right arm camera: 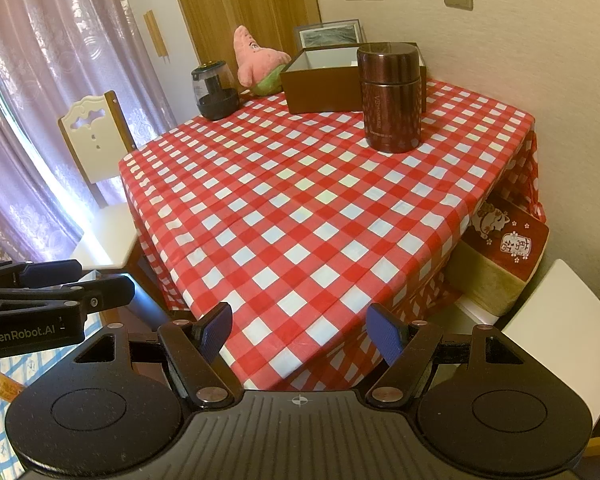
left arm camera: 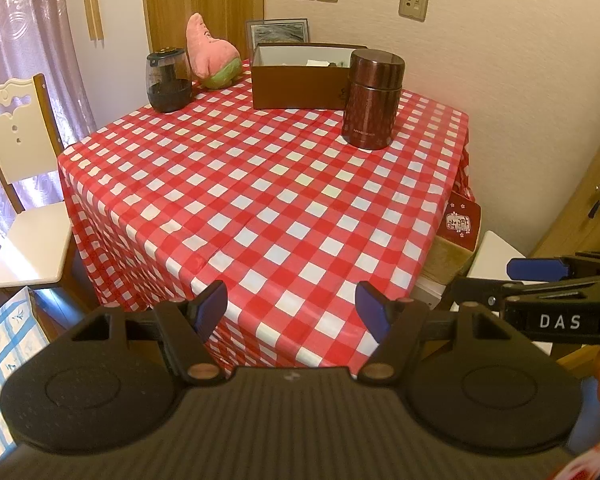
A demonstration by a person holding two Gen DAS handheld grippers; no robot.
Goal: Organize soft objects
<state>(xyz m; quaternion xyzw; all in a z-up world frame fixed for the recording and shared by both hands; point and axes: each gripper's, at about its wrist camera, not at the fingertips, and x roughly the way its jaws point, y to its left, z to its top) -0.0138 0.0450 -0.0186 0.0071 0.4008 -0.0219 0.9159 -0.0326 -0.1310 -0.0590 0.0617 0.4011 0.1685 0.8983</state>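
A pink and green plush star toy (left arm camera: 212, 56) sits at the far left corner of the table, left of an open brown box (left arm camera: 300, 76). It shows in the right wrist view too (right arm camera: 260, 62), beside the box (right arm camera: 320, 84). My left gripper (left arm camera: 292, 308) is open and empty, held off the table's near corner. My right gripper (right arm camera: 300, 332) is open and empty, also off the near corner. Each gripper sees the other at its side: the right one (left arm camera: 540, 276), the left one (right arm camera: 60, 280).
A red-checked tablecloth (left arm camera: 260, 184) covers the table. A brown steel canister (left arm camera: 372, 100) stands before the box, a dark glass jar (left arm camera: 168, 80) at the far left. A white chair (left arm camera: 24, 184) stands left of the table, a red cushion (right arm camera: 508, 240) on a white seat right.
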